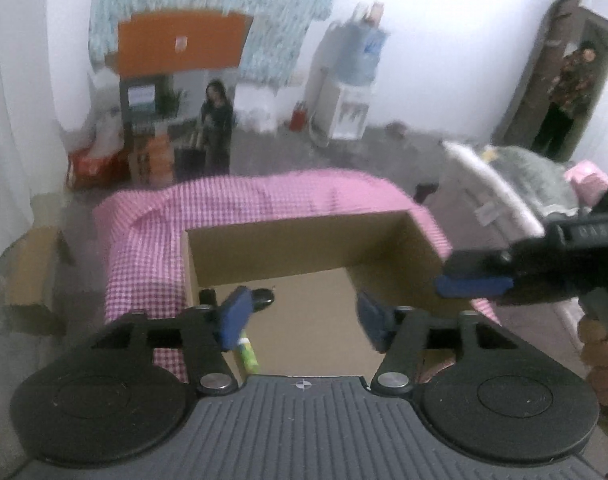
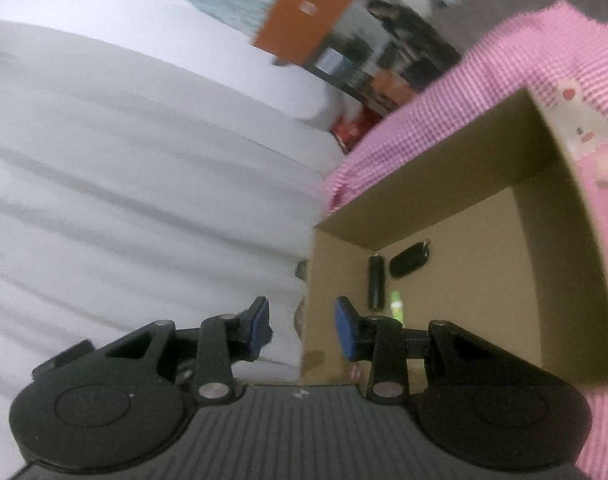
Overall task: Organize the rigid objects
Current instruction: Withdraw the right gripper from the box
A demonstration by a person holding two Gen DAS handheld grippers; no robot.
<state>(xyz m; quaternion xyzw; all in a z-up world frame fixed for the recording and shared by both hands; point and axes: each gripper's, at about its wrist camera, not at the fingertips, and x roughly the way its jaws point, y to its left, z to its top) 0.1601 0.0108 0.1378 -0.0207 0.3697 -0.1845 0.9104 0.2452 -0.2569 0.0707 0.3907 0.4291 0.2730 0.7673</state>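
The left gripper [image 1: 302, 318] hung over the open brown cardboard box [image 1: 304, 246], fingers spread and empty. Below them lay a slim green-and-white tube [image 1: 248, 354], long axis running away from the fingers, beside a black oval key fob [image 1: 264, 297]. The right gripper [image 2: 302, 330], fingers parted and empty, hovered at the box's edge.

Open cardboard box [image 2: 443, 184] rests on checked cloth [image 1: 240, 200]. Inside, on its floor: key fob [image 2: 409, 258], cylindrical stick [image 2: 376, 282] just beside it, small tube [image 2: 396, 304] (partly hidden) nearer the camera. Water dispenser [image 1: 349, 92] stands behind.
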